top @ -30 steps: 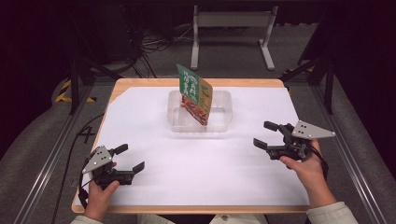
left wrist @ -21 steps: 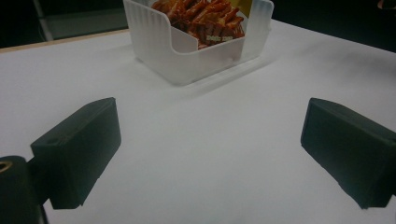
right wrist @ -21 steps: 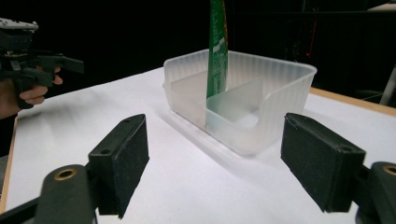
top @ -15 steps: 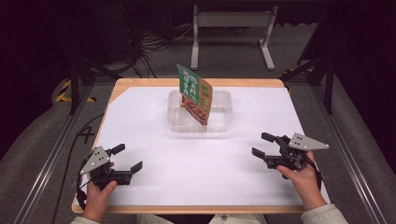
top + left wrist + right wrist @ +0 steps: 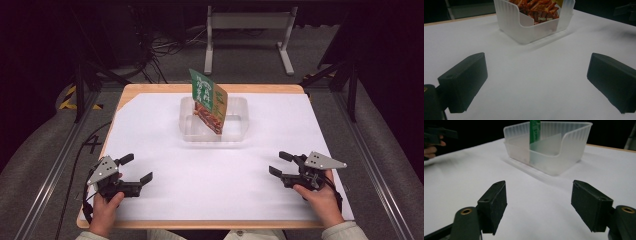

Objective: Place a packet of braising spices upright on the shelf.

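A green and orange food packet (image 5: 209, 100) stands tilted in a clear plastic tray (image 5: 239, 131) at the back middle of the white table (image 5: 215, 165). The left gripper view faces the tray (image 5: 524, 35) with the packet's red picture (image 5: 536, 7) inside it. From the right gripper view the tray (image 5: 571, 152) shows the packet (image 5: 534, 130) edge-on. My left gripper (image 5: 134, 168) rests open near the front left, nothing between its jaws (image 5: 536, 82). My right gripper (image 5: 281, 163) sits low at the front right, open and empty (image 5: 539, 205); its jaws have just been closing a little.
The wooden table edge (image 5: 210, 89) runs behind the tray. A metal stand (image 5: 247, 30) and cables lie on the dark floor beyond. Metal rails (image 5: 60, 165) flank the table on both sides. In the right gripper view, the other hand (image 5: 431, 147) shows at far left.
My right gripper has come down toward the table surface and slightly nearer the front edge. The left gripper, tray and packet have stayed put.
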{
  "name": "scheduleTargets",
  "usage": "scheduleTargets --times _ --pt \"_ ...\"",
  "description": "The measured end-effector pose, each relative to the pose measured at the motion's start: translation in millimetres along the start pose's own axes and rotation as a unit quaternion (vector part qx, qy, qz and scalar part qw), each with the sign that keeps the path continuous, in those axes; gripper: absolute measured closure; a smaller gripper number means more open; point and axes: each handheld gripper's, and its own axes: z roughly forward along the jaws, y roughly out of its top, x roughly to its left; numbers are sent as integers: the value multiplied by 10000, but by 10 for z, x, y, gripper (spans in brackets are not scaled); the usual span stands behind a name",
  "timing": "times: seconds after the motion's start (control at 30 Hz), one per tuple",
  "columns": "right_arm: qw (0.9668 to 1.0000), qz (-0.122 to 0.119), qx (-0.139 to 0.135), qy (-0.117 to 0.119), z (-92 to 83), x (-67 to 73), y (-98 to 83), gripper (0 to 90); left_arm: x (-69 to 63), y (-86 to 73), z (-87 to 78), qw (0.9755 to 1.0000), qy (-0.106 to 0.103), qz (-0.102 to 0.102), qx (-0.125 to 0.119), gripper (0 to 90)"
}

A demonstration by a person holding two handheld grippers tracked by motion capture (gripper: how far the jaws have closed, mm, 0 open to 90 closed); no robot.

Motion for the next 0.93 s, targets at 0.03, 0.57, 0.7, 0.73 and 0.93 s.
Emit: scheduleTargets --times 0.03,0.57,0.7,0.73,0.93 --pt "10000 8 48 -39 9 2 -20 280 0 0 0 10000 0 0 0 39" --pt "9990 307 327 -46 74 -58 -60 152 4 0 24 10000 -60 -6 30 41" --pt "9991 285 321 -26 75 -54 -61 152 7 2 25 10000 -58 -19 18 41" --pt "9991 287 322 -17 73 -56 -61 152 7 2 27 10000 -62 -16 21 40" --pt "9990 423 135 33 33 -84 -72 171 12 10 58 10000 -13 37 92 44"
